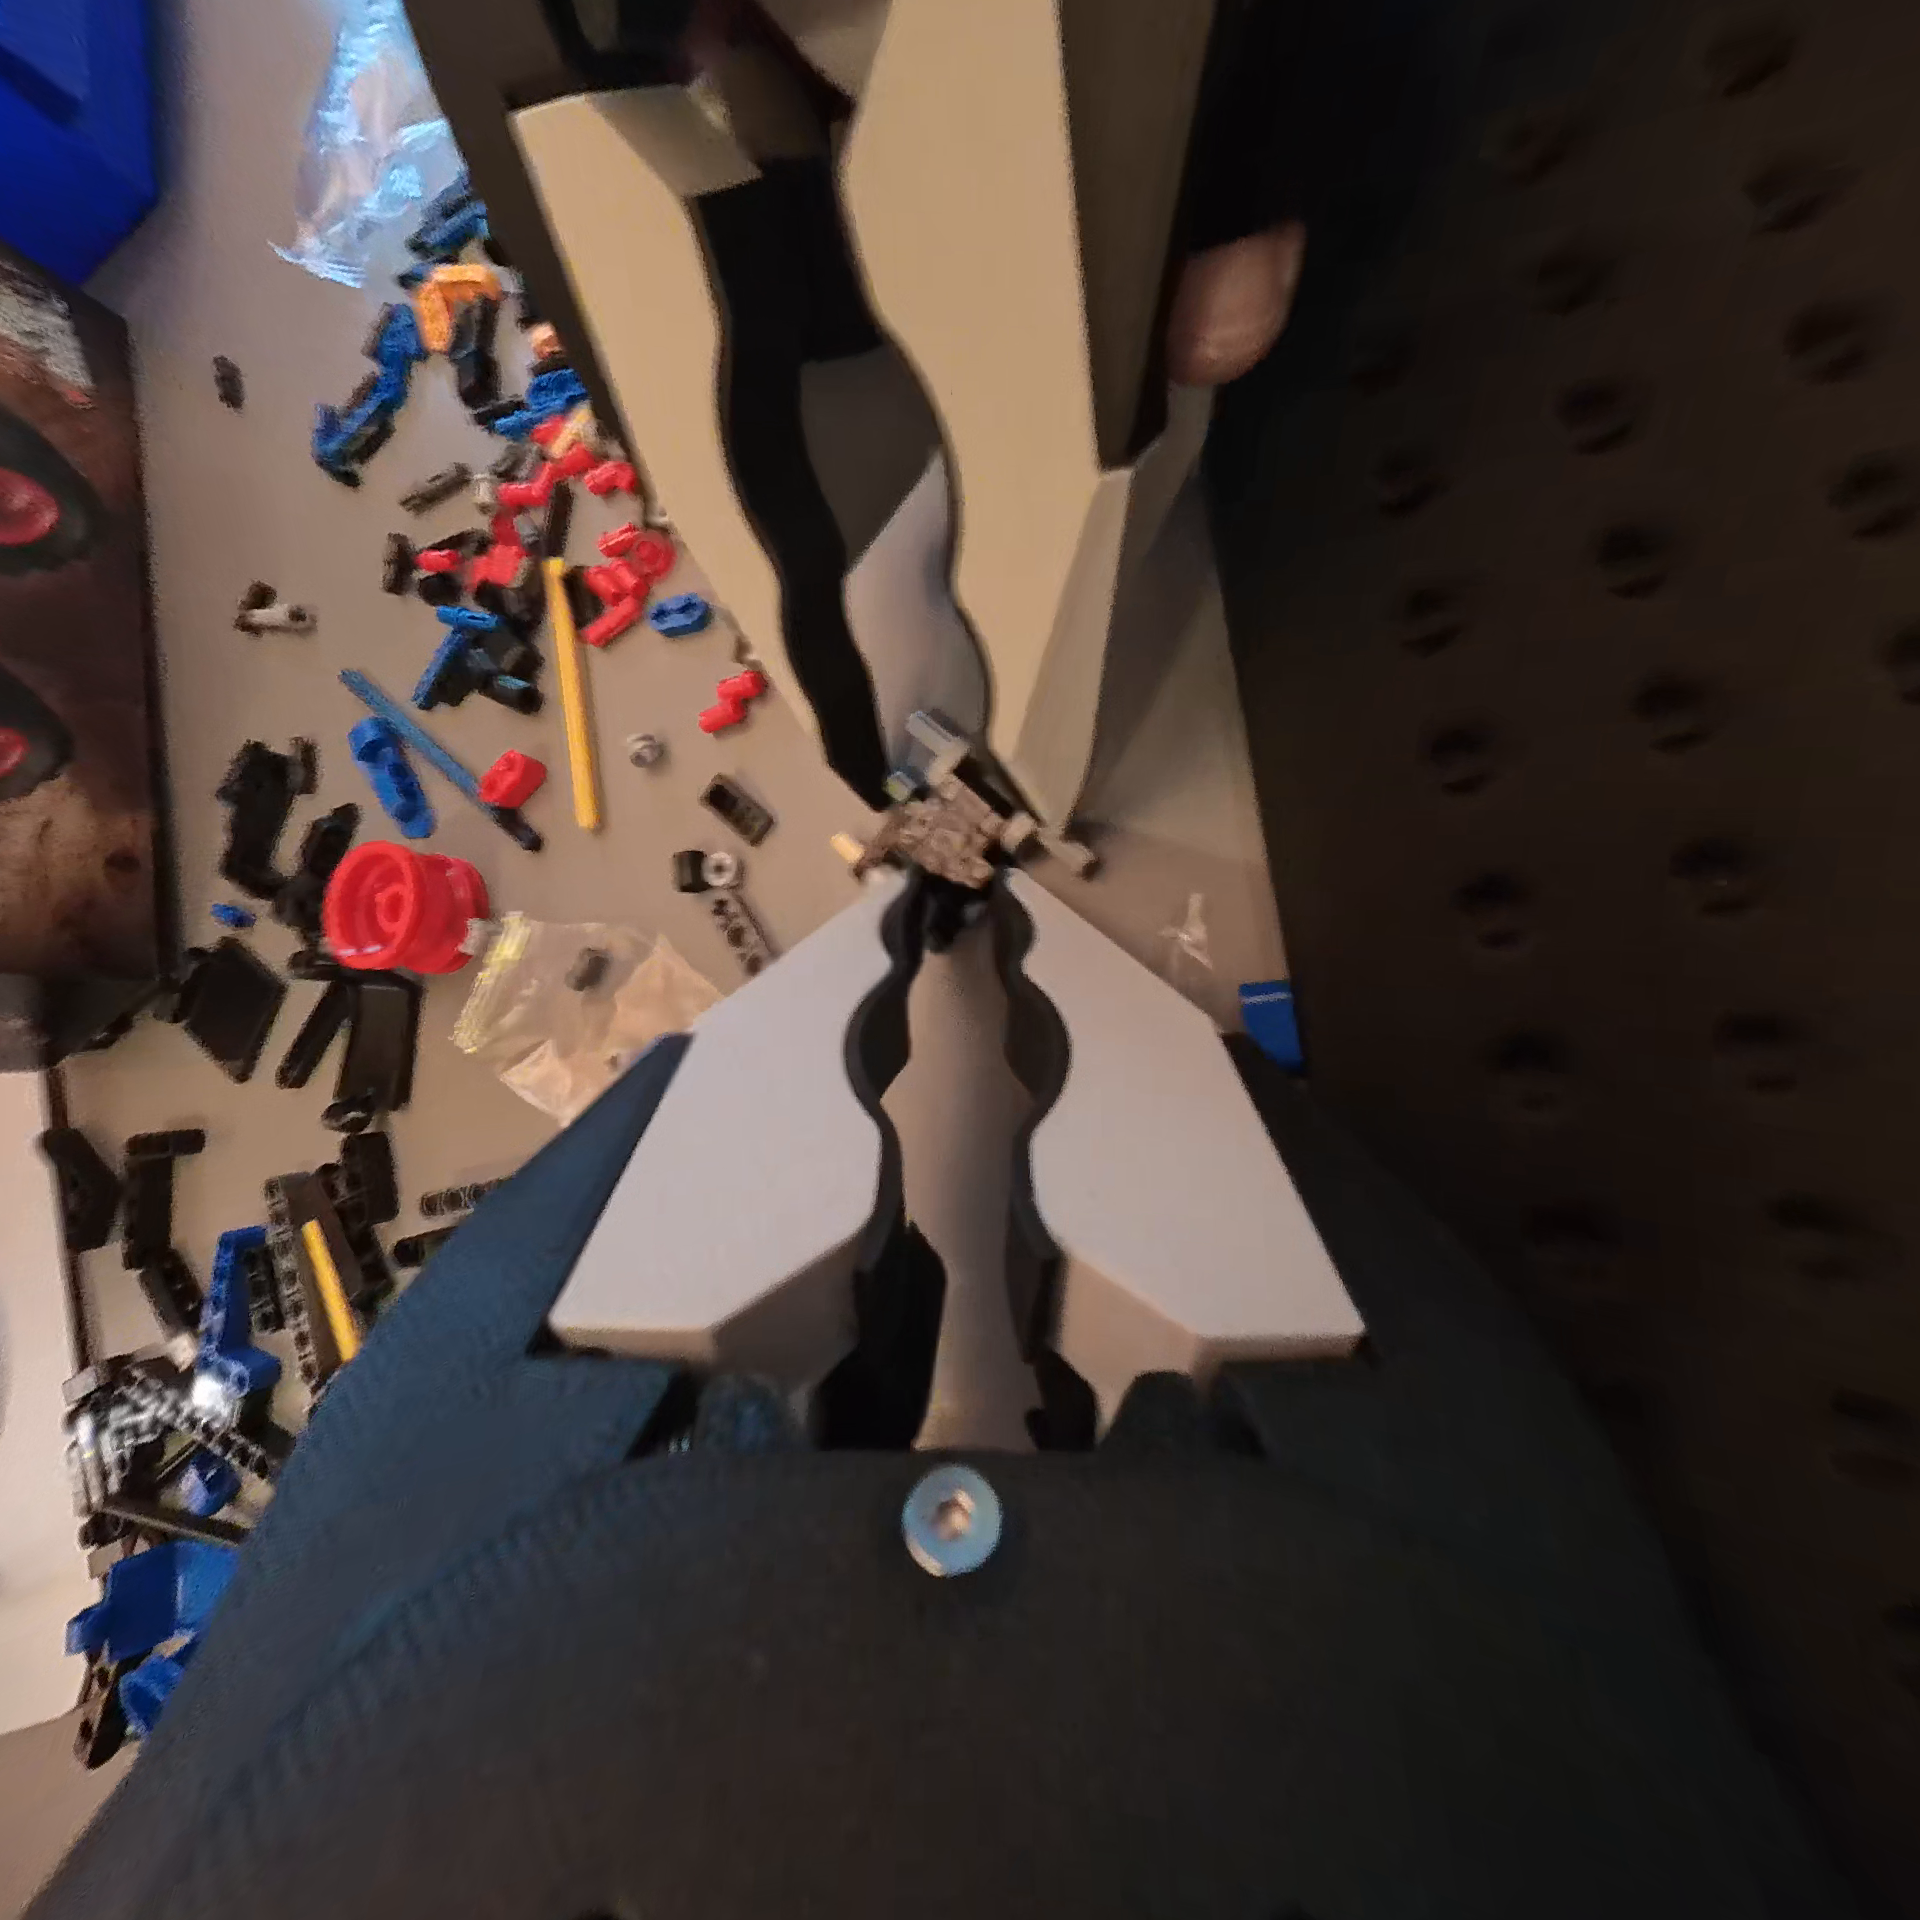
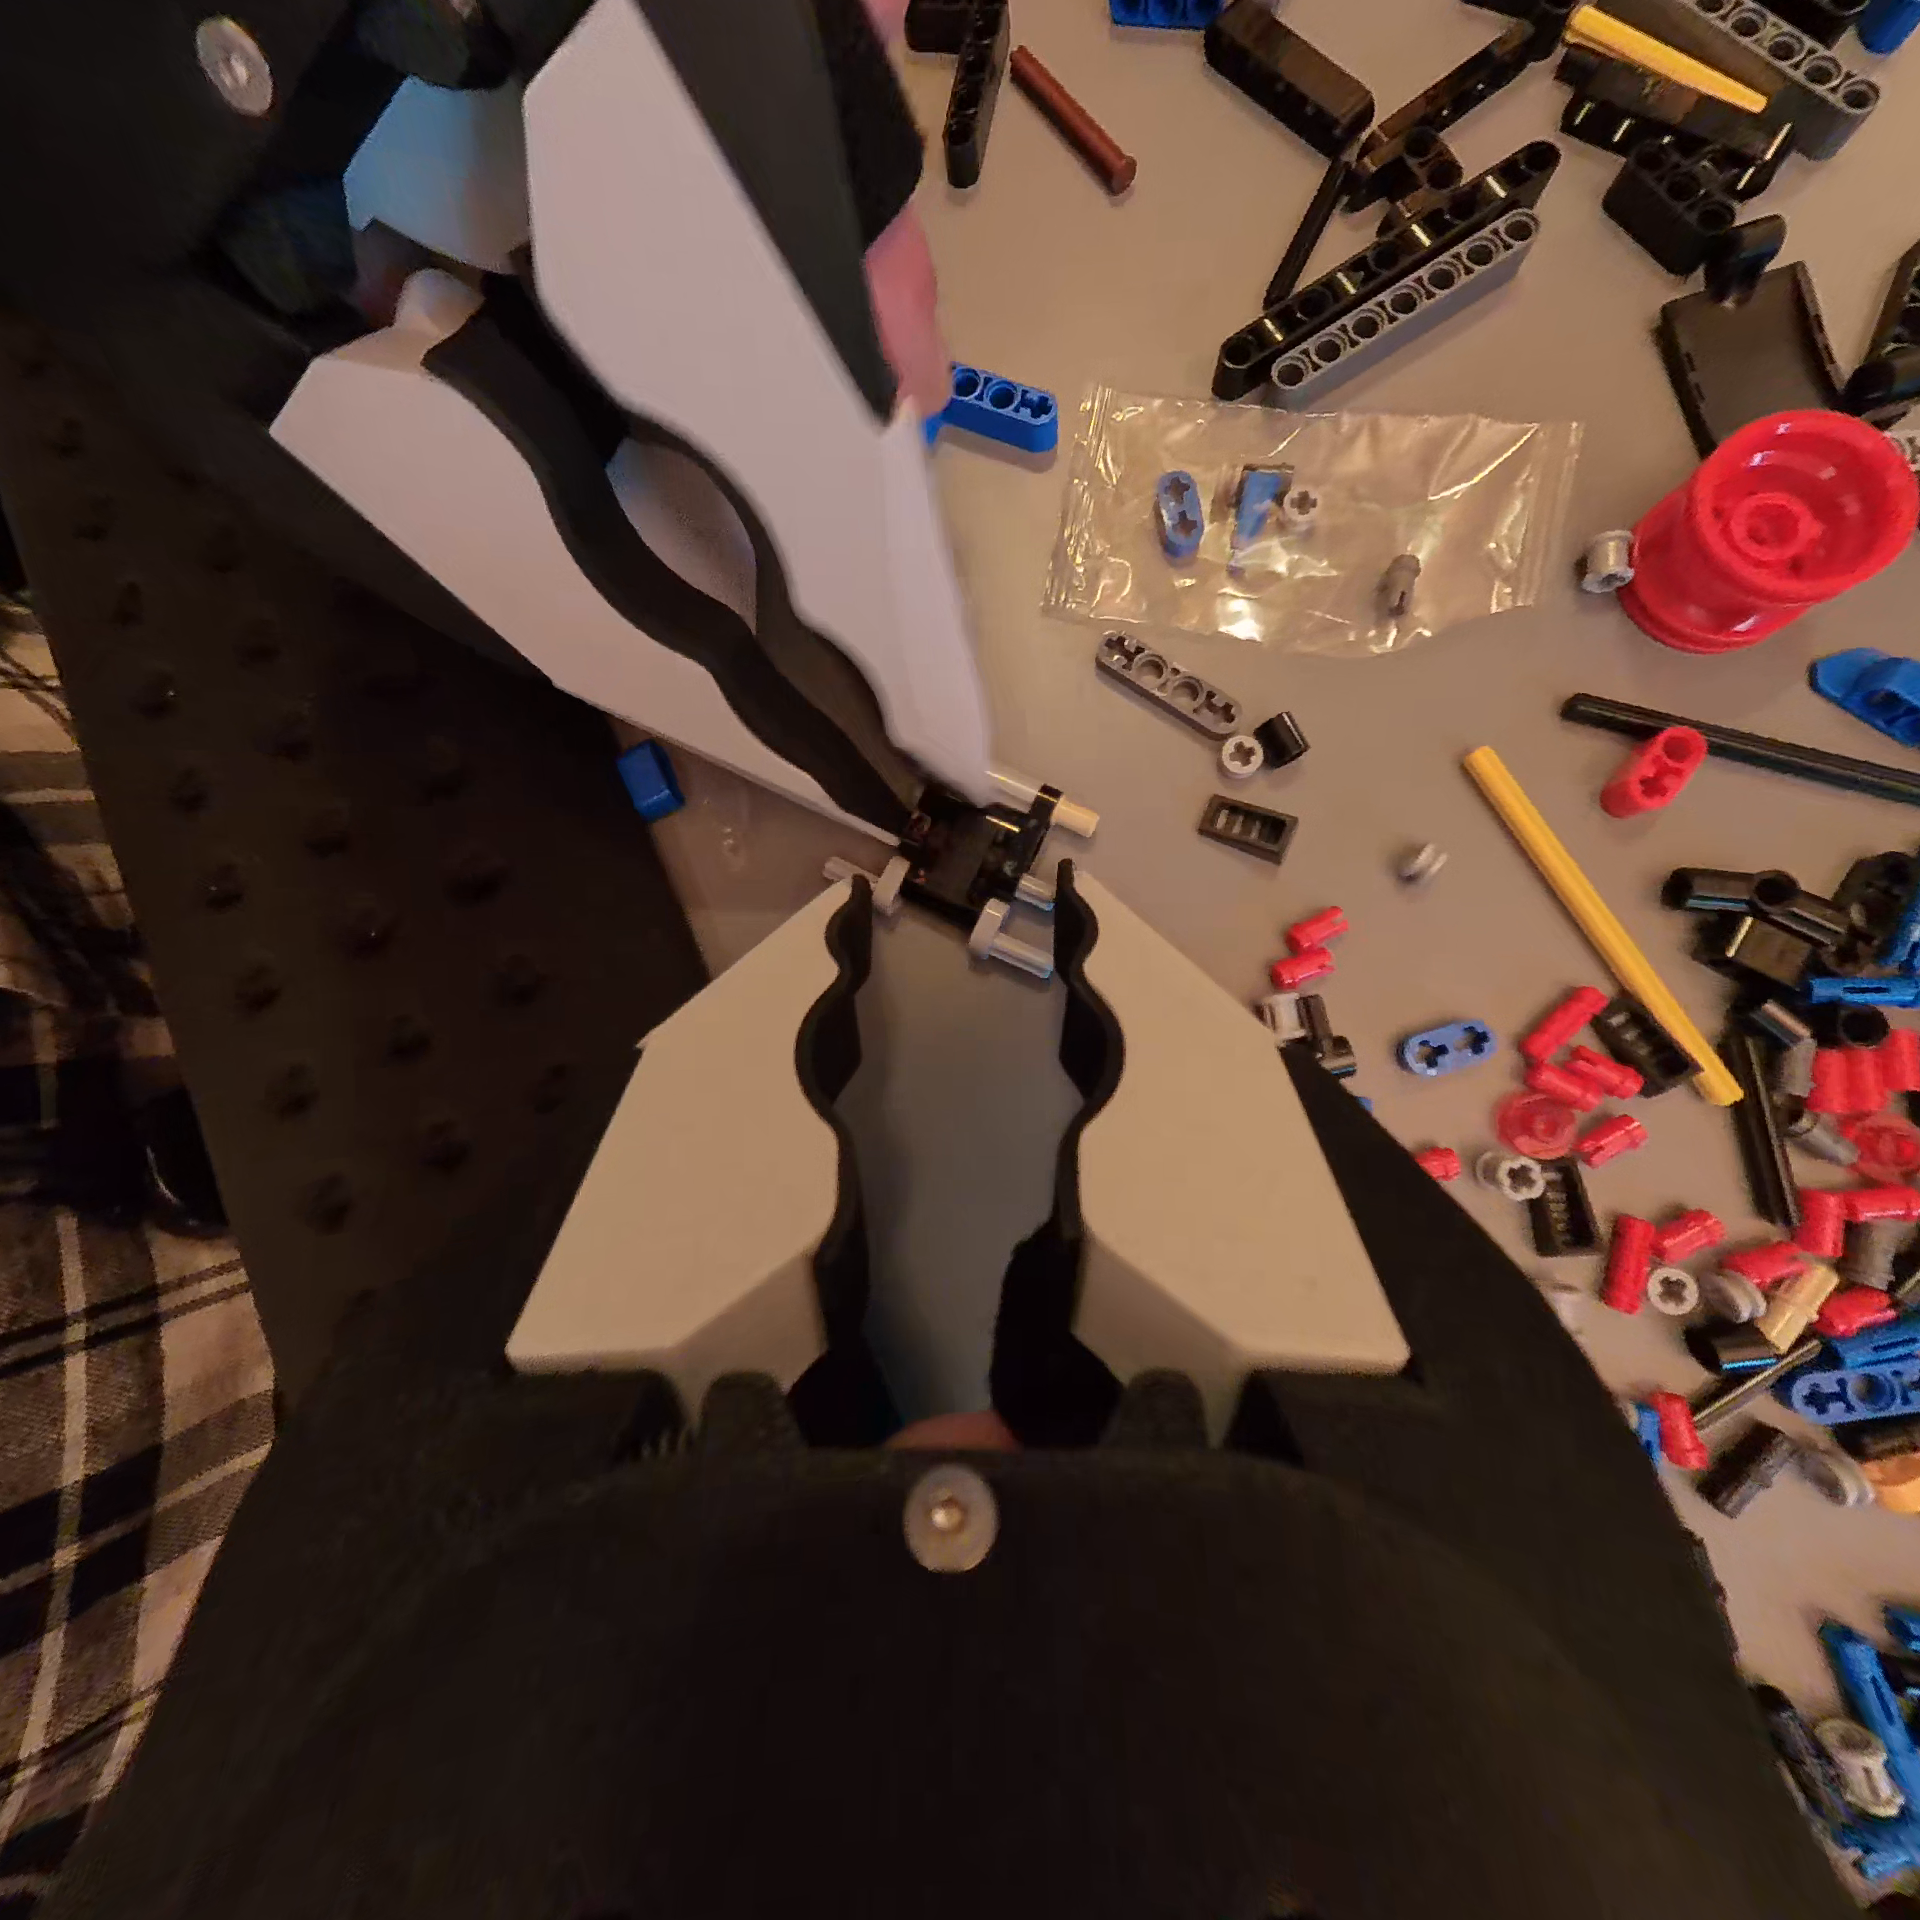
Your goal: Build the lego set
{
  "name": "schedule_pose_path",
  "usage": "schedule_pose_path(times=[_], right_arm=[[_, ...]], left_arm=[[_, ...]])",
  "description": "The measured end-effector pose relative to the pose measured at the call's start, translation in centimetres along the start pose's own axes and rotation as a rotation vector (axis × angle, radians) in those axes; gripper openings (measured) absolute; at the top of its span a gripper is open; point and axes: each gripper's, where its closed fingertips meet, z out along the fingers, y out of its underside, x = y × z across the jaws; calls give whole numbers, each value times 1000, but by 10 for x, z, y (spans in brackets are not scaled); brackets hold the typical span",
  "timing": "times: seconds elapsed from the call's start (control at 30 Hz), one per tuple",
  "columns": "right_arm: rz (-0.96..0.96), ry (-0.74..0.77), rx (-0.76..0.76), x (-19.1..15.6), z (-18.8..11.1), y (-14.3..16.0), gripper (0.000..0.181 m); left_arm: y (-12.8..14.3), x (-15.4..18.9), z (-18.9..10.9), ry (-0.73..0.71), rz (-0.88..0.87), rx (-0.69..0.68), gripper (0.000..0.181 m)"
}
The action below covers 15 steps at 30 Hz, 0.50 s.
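Dozens of loose plastic pieces lie scattered over a smooth grey table (image 2: pixel 1143 312), lit warmly, with a dark studded mat (image 2: pixel 343 883) running along its near edge and a plaid cloth (image 2: pixel 114 1351) beyond that.

Among the clutter sit a red wheel hub (image 2: pixel 1756 530), a long yellow rod (image 2: pixel 1590 914), a clear plastic bag (image 2: pixel 1309 520) with a few small blue and grey bits inside, black and grey beams with rows of holes (image 2: pixel 1392 281), a heap of short red pins (image 2: pixel 1621 1081) and a small black grille tile (image 2: pixel 1247 828). A blue box (image 1: pixel 62 125) sits at the table's far corner in the left wrist view.

The two claws meet tip to tip above the table edge, each blocking much of the other's view. Between them hangs the small assembly (image 2: pixel 971 847), a knobbly black block with pale grey and cream pins poking out of its sides. The left claw (image 1: pixel 940 902) is pinched closed on its black end. The right claw (image 2: pixel 961 883) has its tips around the assembly's other end with a gap between the fingers; whether it truly grips I cannot tell. Both claws have pale grey wedge-shaped fingers with wavy black rubber pads (image 2: pixel 1081 997) on rough dark bodies.
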Motion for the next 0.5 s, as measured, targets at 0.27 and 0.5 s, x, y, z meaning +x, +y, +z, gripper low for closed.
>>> schedule_pose_path(times=[0.27, 0.5], right_arm=[[3, -7, 17, -1, 1, -1, 30], [8, -18, 25, -1, 1, -1, 30]], left_arm=[[0, 0, 1, -23, -19, -7, 9], [0, -1, 1, -9, -34, -6, 9]])
